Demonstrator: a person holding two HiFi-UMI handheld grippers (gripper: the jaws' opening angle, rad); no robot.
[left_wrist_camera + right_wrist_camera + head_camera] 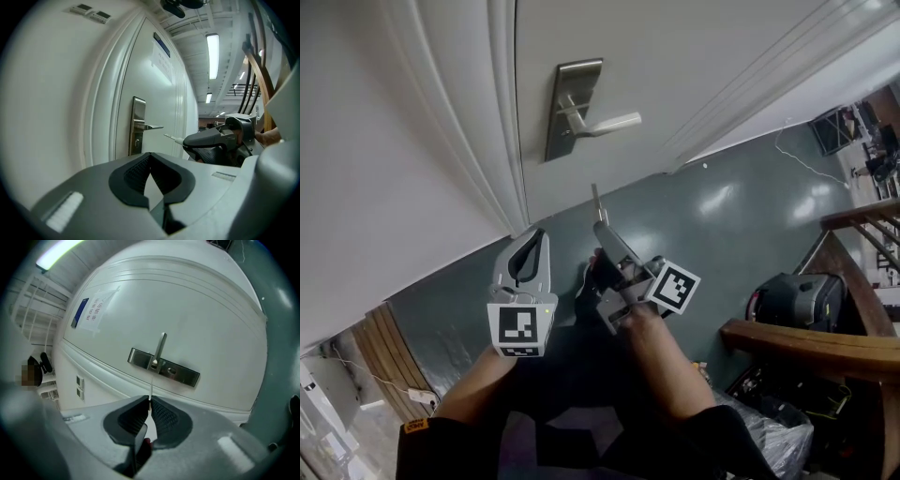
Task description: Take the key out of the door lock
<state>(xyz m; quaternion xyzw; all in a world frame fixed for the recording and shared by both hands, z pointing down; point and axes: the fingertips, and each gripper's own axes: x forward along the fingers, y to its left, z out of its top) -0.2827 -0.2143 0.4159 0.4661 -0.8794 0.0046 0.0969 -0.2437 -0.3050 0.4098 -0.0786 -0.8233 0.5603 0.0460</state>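
Already clear of the lock, the key [150,389] stands pinched between the tips of the right gripper [150,402], whose jaws are closed down to a sliver on its flat. The thin blade juts straight out ahead of the pads, with open air all round it. Beyond the blade's tip, and well apart from it, lies the brushed-metal lock plate [180,373] on the white door [197,310]. The lever handle [161,348] sits on the plate, and the keyhole [171,371] beside it now shows empty. Nothing links key and lock any longer, so the main work of the task, the pulling out, appears done. What is left, judging by the scene, is only to carry the key away or set it down somewhere, and no place for that is in sight. The left gripper [532,236] hangs just beside the right one, on its left and level with it, jaws brought together on nothing. It takes no part in the hold. From its own camera the key shows ahead and to the right, poking from the other gripper's nose toward the door. Below both tools runs a grey-green floor [741,216], with a wooden rail [811,342] off to the right gripper's far side.
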